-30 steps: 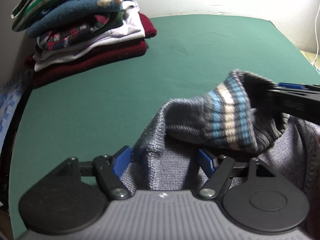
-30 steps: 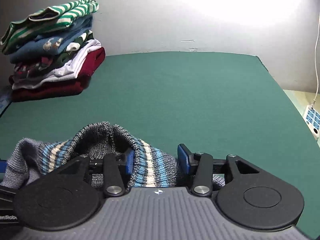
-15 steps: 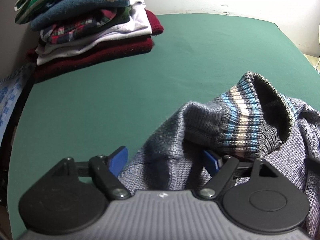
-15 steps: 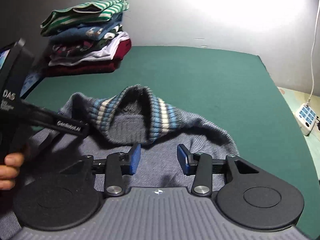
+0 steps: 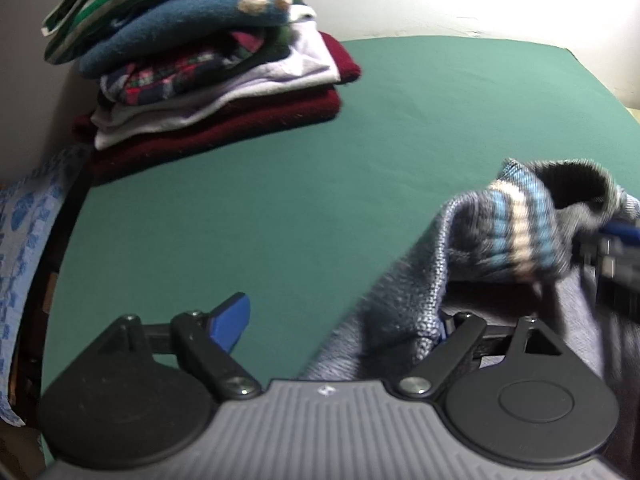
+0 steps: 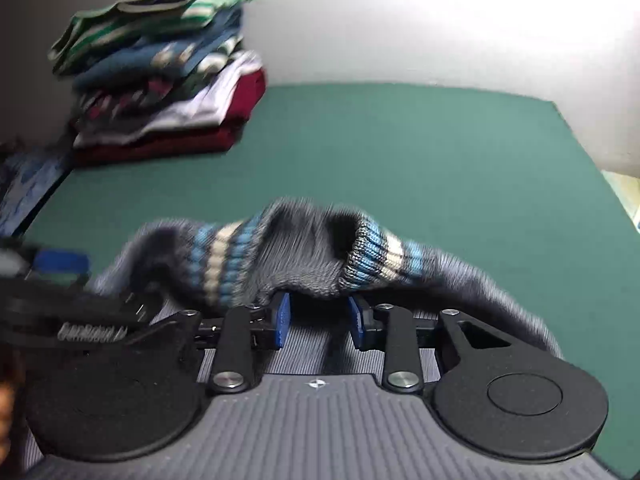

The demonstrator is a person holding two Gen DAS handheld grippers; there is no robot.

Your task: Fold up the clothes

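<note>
A grey knit sweater (image 5: pixel 404 296) with a blue-and-cream striped cuff (image 5: pixel 520 236) lies bunched on the green table (image 5: pixel 280 200). My left gripper (image 5: pixel 336 324) stands wide and its jaws are opening. Its left pad is over bare table, and the sweater's edge drapes over its right finger without being pinched. In the right wrist view the cuff (image 6: pixel 224 268) is folded just ahead of my right gripper (image 6: pixel 319 318). Its jaws are closing, with a fold of knit at their tips, and the pads do not press it. The left gripper (image 6: pixel 60 280) shows at that view's left edge.
A tall stack of folded clothes (image 5: pixel 208 72) sits at the table's far left corner (image 6: pixel 160 72), against the wall. A blue patterned cloth (image 5: pixel 24 240) hangs beyond the left edge. A person's hand (image 6: pixel 6 396) shows at the left. Green table stretches behind the sweater.
My left gripper widened and slid left, so the sweater fold no longer sits between its pads. The right gripper pulled back, then came forward to the cuff with its jaws narrower.
</note>
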